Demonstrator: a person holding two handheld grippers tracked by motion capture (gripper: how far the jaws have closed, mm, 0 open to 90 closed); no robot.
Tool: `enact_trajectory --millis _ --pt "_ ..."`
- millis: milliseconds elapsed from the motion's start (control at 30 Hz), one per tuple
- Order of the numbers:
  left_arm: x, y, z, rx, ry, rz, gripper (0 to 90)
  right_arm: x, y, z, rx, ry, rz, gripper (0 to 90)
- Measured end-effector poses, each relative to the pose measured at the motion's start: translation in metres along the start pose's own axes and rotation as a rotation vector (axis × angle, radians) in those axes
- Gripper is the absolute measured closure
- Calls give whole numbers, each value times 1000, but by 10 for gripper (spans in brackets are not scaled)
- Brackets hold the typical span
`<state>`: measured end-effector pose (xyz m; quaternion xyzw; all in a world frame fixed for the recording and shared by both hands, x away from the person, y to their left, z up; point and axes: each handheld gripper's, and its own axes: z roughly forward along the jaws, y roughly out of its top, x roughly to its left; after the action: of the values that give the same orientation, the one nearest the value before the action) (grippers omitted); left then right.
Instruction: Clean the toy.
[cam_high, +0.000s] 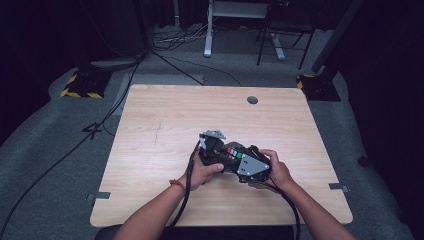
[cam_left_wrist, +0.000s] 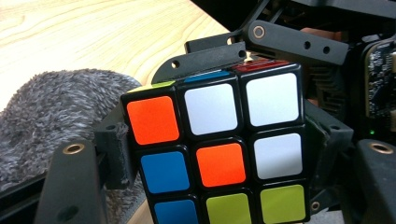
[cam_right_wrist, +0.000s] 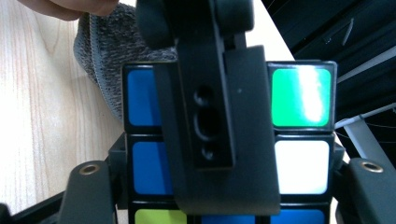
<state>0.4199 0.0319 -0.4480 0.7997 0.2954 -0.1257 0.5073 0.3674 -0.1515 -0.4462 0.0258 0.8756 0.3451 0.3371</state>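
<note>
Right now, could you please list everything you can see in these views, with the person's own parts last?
Puzzle cube: one, black with mixed colour tiles, held between both claws above the table.
Table: one, light wood, round hole near far edge.
Floor: grey carpet, cables trailing.
Hazard-striped bases: two, yellow-black, beyond the far corners.
Left claw: black, shut on the cube.
Right claw: black, shut on the cube.
Hands: two, gripping the claws.
</note>
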Motion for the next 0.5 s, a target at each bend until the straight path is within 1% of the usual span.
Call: enact_trajectory --millis 67,300,400,433,500 --pt "-1 0 0 -1 6 1 293 0 0 0 1 -8 -4 327" --pt "0 0 -1 -13 2 -2 302 -2 -1 0 -9 -4 14 312" --pt "0 -1 -1 -15 4 7 306 -2 -1 0 -1 -5 18 300" --pt "1 -1 -2 -17 -3 4 308 -2 -1 0 -6 -4 23 294" --pt "0 0 -3 -21 1 16 311 -4 -2 0 -10 2 40 270"
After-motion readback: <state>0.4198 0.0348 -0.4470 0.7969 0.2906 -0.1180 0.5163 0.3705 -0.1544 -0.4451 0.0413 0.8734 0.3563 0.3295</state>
